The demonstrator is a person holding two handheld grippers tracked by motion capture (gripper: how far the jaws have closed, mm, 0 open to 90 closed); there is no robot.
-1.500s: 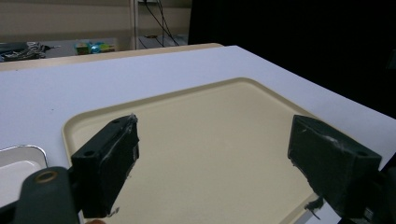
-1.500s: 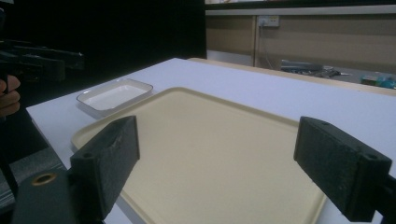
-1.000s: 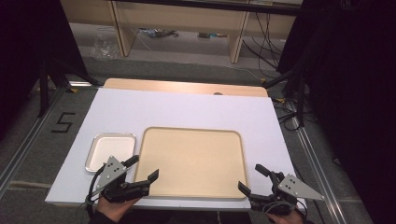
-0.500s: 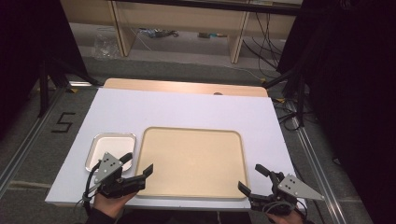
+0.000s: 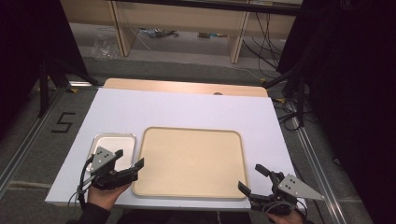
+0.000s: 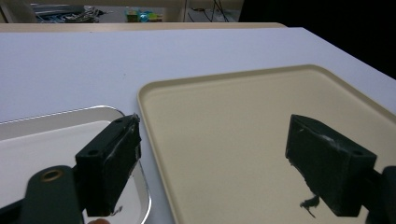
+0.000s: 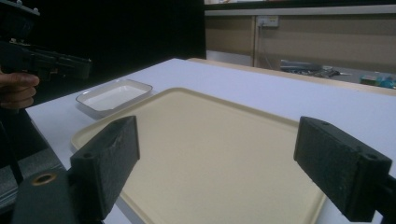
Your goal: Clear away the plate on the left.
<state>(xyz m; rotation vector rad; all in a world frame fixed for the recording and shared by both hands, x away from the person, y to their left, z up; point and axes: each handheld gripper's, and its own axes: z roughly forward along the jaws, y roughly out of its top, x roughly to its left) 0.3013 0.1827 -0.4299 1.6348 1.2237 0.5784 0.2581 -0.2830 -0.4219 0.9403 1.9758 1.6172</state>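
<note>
Tabletop (image 5: 187,105), white and seen from the high view, carries a beige tray (image 5: 189,161) and, touching or just beside its left edge, a small silver dish (image 5: 112,142). The left gripper (image 5: 128,164) hovers at the near left corner of the tabletop with its jaws spread and nothing between them; one jaw lies over the dish's near right part, the other over the tray's near left corner, so the gap between dish and tray runs beneath the gripper. The right gripper (image 5: 254,179), likewise spread and empty, sits at the near right corner, with the tray's corner just ahead of it and to its left. Left gripper view: the left gripper (image 6: 212,154) looks along its two black jaws, well apart; the dish (image 6: 42,135) lies under and beyond the left jaw, the tray (image 6: 243,107) under and beyond the right jaw, and the tray's rim runs forward between them. Right gripper view: the right gripper (image 7: 217,154) holds its jaws wide, with the tray (image 7: 196,140) spreading ahead between them; the dish (image 7: 114,95) stands beyond the tray, ahead to the left, and the left gripper (image 7: 51,63) appears farther left, held in a hand (image 7: 16,88).
</note>
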